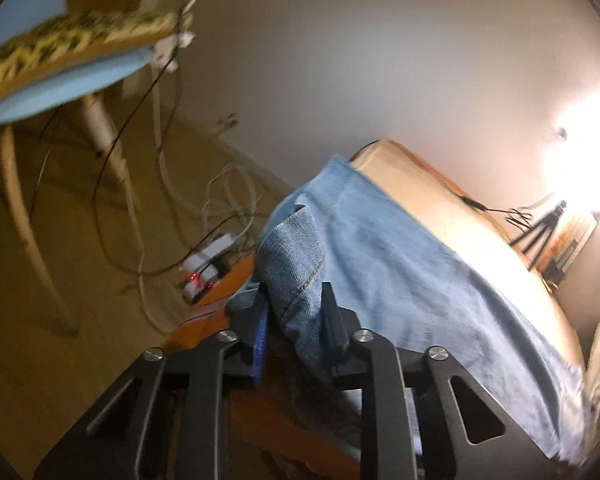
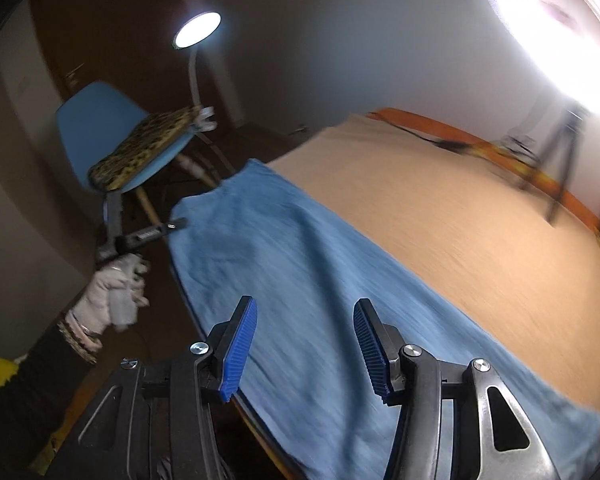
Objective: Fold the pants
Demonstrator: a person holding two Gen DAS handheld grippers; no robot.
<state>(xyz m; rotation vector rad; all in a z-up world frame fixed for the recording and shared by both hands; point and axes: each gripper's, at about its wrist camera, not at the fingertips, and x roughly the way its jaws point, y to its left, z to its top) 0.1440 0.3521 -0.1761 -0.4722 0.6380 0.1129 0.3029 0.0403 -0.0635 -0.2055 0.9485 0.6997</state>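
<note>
The soft, heavy light-blue denim pants (image 2: 300, 280) lie flat along the tan table's (image 2: 460, 216) near edge. The left gripper (image 1: 296, 312) pinches their far-left hem corner; the right gripper (image 2: 304, 344) hovers open above them. Thick seams should give the surest hold.

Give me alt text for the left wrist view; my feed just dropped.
The left tool is clamped on a turned-over denim edge of the light blue pants, which lie stretched along the near edge of a tan-covered table. Beyond, left, a blue chair with a patterned cushion stands over tangled cables on the floor.
</note>
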